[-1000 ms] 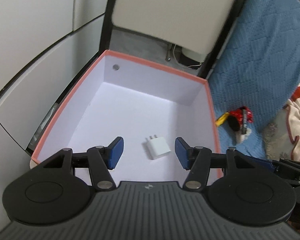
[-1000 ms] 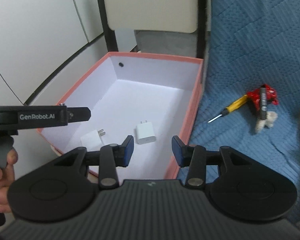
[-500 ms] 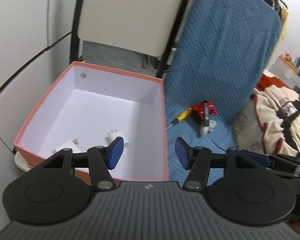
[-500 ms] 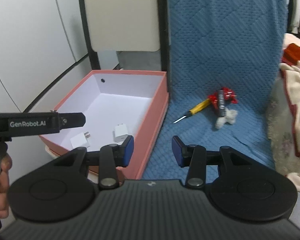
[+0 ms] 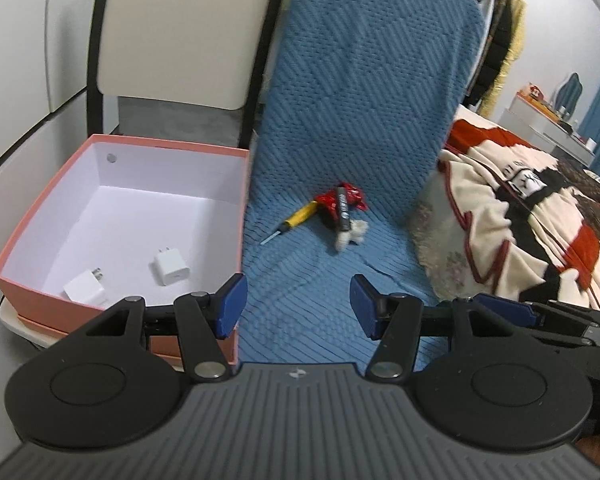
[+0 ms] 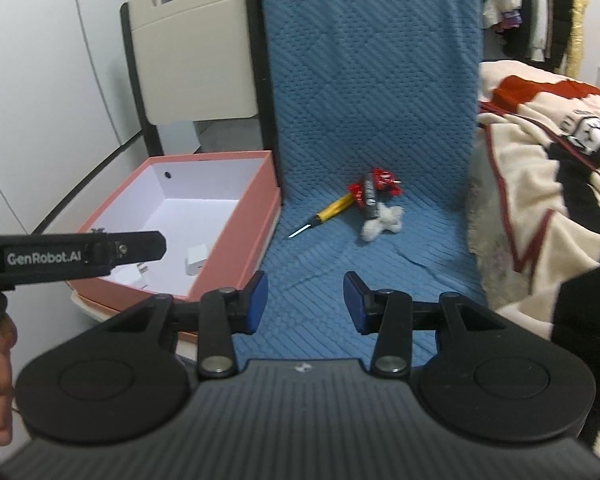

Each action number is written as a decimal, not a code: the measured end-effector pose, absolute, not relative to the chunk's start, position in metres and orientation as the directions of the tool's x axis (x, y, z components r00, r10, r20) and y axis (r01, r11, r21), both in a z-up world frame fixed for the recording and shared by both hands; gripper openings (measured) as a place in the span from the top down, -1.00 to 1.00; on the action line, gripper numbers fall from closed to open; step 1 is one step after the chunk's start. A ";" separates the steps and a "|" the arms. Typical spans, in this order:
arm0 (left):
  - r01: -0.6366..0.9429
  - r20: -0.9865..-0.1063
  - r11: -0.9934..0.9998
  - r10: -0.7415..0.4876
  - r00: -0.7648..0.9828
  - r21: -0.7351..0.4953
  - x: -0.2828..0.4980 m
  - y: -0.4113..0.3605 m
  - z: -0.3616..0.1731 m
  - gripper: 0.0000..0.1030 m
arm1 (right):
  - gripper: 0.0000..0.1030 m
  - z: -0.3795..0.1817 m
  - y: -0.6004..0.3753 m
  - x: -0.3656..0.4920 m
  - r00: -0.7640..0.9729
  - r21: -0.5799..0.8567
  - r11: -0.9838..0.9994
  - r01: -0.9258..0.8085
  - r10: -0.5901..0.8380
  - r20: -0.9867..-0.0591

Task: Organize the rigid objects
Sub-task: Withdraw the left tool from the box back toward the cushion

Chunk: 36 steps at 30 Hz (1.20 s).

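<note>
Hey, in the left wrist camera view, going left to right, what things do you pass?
Pink box → two white chargers inside it → yellow screwdriver → red wrapper → white plush → patterned blanket.

pink box [image 5: 28, 256], blue quilted cover [image 5: 364, 92], yellow screwdriver [image 5: 298, 220]

Both grippers: ribbed grey housing, two black round discs, black linkage arms with silver pivot screws. Left gripper [image 5: 296, 306] and right gripper [image 6: 304, 302] had blue pads [image 5: 231, 305]. Left unit's side bar read "GenRobot.AI" in white. Small logo centred on each housing.
</note>
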State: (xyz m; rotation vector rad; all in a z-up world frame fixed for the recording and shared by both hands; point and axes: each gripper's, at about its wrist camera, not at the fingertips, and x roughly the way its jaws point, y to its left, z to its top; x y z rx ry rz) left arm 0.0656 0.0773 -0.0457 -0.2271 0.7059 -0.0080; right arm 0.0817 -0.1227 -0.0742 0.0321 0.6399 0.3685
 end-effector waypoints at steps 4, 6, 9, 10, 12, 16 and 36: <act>-0.050 -0.636 0.978 -0.093 0.766 -0.204 0.056 0.059 -0.046 -0.22 | 0.12 -0.075 -0.141 0.069 0.756 0.138 0.941 -0.308 0.330 -0.565; -0.039 -0.630 0.977 -0.104 0.770 -0.209 0.050 0.050 -0.047 -0.22 | 0.12 -0.077 -0.150 0.063 0.761 0.135 0.943 -0.303 0.325 -0.561; -0.024 -0.625 0.976 -0.120 0.771 -0.216 0.043 0.037 -0.049 -0.22 | 0.13 -0.081 -0.163 0.053 0.765 0.136 0.946 -0.296 0.320 -0.559; -0.015 -0.623 0.976 -0.126 0.772 -0.217 0.040 0.032 -0.050 -0.22 | 0.13 -0.081 -0.166 0.050 0.767 0.135 0.947 -0.293 0.317 -0.557; -0.001 -0.622 0.977 -0.134 0.771 -0.212 0.037 0.023 -0.052 -0.22 | 0.12 -0.084 -0.174 0.045 0.773 0.129 0.950 -0.284 0.307 -0.555; 0.014 -0.639 0.976 -0.151 0.754 -0.215 0.042 0.013 -0.055 -0.22 | 0.13 -0.094 -0.188 0.043 0.773 0.152 0.955 -0.253 0.294 -0.562; 0.040 -0.666 0.980 -0.163 0.728 -0.196 0.169 0.007 -0.119 -0.22 | 0.13 -0.140 -0.200 0.125 0.792 0.153 0.973 -0.175 0.232 -0.565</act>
